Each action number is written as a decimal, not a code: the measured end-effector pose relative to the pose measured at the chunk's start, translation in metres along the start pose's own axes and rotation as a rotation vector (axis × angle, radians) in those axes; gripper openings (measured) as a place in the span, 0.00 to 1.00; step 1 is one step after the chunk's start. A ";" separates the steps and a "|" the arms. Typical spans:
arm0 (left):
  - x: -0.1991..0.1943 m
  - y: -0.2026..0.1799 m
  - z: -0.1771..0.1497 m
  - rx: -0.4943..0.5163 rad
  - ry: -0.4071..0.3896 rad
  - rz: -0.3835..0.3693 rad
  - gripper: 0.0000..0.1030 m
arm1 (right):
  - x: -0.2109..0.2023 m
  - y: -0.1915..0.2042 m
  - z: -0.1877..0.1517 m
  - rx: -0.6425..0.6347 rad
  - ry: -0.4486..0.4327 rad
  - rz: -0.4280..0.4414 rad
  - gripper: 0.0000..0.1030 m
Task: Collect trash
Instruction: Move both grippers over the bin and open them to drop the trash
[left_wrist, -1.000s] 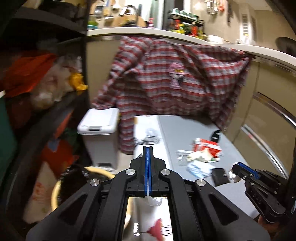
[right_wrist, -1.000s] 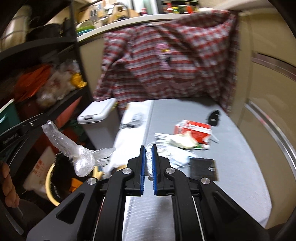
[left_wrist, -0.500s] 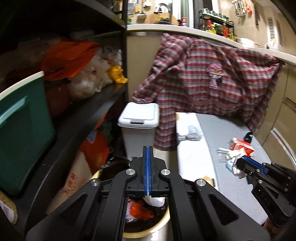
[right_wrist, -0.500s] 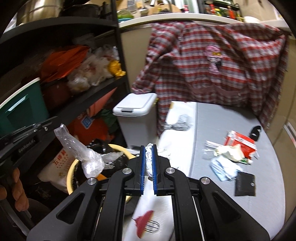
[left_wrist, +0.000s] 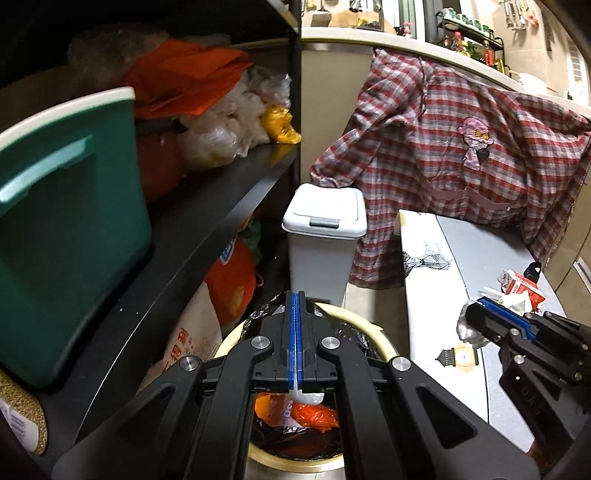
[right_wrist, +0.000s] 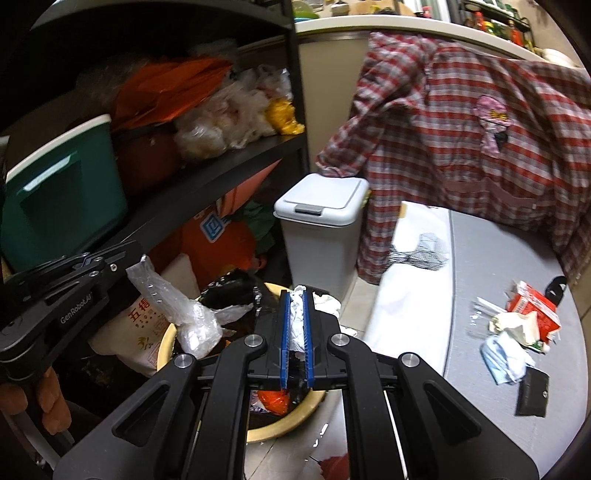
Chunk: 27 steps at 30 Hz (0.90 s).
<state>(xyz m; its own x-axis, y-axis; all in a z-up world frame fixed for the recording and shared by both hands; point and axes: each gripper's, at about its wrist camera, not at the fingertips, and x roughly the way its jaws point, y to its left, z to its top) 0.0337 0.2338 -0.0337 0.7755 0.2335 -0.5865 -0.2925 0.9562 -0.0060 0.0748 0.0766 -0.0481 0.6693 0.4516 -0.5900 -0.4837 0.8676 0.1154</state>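
Both tongs now over bin, left pinching plastic wrap, right tissue.

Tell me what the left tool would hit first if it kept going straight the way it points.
Probably the black liner of the yellow-rimmed bin just beyond the left tool, though depth is hard to judge; the white lidded bin stands behind.

Both grippers' fingers clamped, angled downward

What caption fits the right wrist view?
Right gripper holding crumpled white paper above the lined yellow bin.
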 end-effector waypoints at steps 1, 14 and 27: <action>0.003 0.001 -0.001 -0.002 0.006 0.000 0.00 | 0.005 0.003 0.000 -0.008 0.005 0.006 0.07; 0.040 0.011 -0.006 0.006 0.091 0.051 0.00 | 0.046 0.019 0.001 -0.019 0.056 0.027 0.07; 0.053 0.020 -0.008 0.028 0.120 0.181 0.65 | 0.073 0.024 0.001 -0.001 0.108 0.036 0.44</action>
<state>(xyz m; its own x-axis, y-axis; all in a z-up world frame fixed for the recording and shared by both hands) 0.0641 0.2640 -0.0714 0.6392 0.3807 -0.6682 -0.4040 0.9055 0.1294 0.1128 0.1307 -0.0878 0.5870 0.4574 -0.6679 -0.5070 0.8510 0.1372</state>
